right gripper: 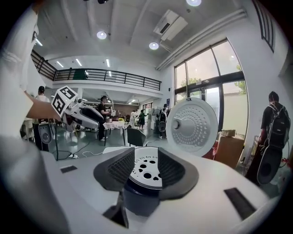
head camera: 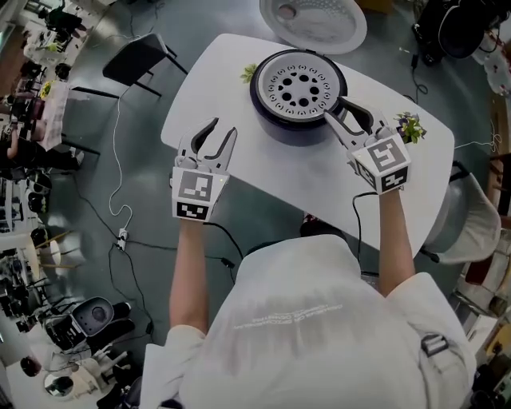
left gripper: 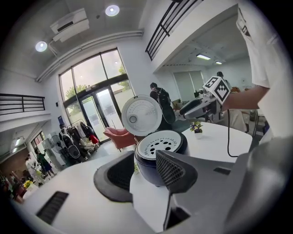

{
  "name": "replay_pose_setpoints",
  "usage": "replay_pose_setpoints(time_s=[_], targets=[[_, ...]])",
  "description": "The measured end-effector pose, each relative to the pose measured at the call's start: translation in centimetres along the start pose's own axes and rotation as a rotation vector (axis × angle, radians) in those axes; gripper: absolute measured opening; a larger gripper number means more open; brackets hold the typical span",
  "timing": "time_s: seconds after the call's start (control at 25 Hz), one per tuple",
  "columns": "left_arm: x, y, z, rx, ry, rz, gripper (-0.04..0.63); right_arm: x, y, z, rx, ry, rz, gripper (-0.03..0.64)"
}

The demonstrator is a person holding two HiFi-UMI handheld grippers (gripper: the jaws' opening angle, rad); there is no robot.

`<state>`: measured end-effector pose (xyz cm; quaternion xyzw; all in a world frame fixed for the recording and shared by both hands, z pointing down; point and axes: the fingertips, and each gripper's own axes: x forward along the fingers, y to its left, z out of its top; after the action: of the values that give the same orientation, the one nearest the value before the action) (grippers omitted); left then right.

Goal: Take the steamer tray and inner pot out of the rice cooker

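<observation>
Steamer tray (head camera: 302, 84) sits in rice cooker (head camera: 275, 121); left gripper (head camera: 223, 128) and right gripper (head camera: 335, 108) gape empty. Right should straddle rim squarely before closing.

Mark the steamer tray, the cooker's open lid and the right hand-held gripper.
steamer tray (head camera: 303, 86): head view, centre of its perforated disc.
lid (head camera: 313, 21): head view, middle of its dimpled inner face.
right hand-held gripper (head camera: 335, 108): head view, midway between its fingertips.

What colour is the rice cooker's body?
The rice cooker is dark navy; left gripper view shows best.
</observation>
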<state>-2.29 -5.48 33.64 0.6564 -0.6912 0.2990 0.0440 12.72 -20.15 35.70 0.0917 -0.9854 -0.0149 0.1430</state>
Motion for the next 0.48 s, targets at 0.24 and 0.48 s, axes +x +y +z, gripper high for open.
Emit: replay_pose_setpoints(time_s=[0.24,0.48], targets=[[2.7,0.8,0.1,0.027,0.015,-0.048,0.164,1.5,-1.1,-1.1,0.055,0.012,-0.015,0.172],[7.3,1.7,0.0,0.044,-0.015,-0.150,0.164,3.1,-1.4,-1.8,0.097,0.039,-0.064,0.170]])
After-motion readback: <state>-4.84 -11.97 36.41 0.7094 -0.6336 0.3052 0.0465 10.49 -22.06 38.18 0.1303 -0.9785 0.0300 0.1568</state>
